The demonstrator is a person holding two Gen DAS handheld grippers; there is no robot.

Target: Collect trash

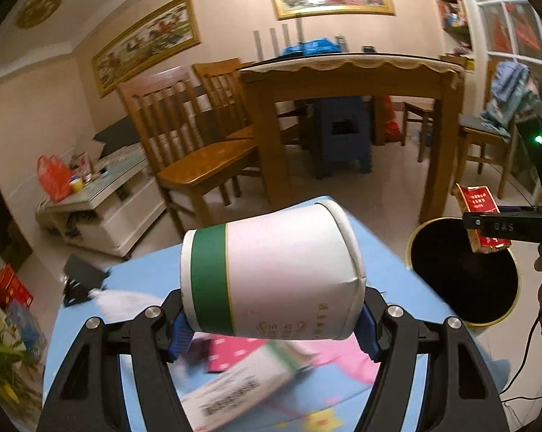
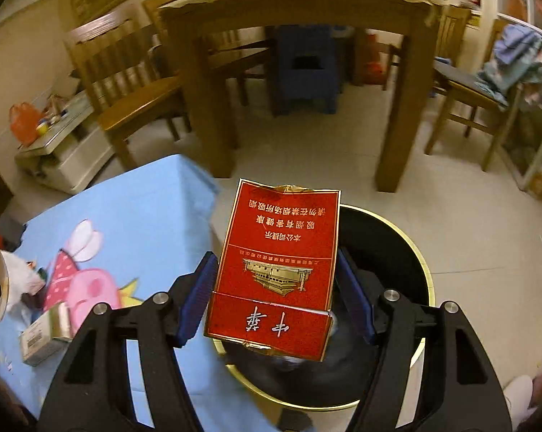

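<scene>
Red card, gold-edged: a cigarette pack point(image 2: 274, 270) hanging directly over the black mouth of the trash bin point(image 2: 420, 262), clamped between the blue pads of the right gripper point(image 2: 276, 295). Jaws pressed onto the pack's two long edges, the torn foil end pointing away from the camera. Over on the other side, a white paper cup point(image 1: 271, 273) with a green band, lying sideways and pinched end to end by the left gripper point(image 1: 272, 324), jaws closed on rim and base, above the blue cartoon tablecloth point(image 1: 386, 273) and well short of the bin point(image 1: 501, 318). Left on the cloth: a small carton point(image 2: 42, 334) and a crumpled white tissue point(image 2: 19, 273). Likely next: release of the pack, then transfer of the cup. Risks, judged from here: the light, flat pack catching on one pad and tipping outward past the gold rim rather than dropping clean; the cup, soft-walled and already dented at the right pad, buckling further or slipping free mid-carry; the two grippers crowding each other over the one opening if the cup arrives before the right side clears.
</scene>
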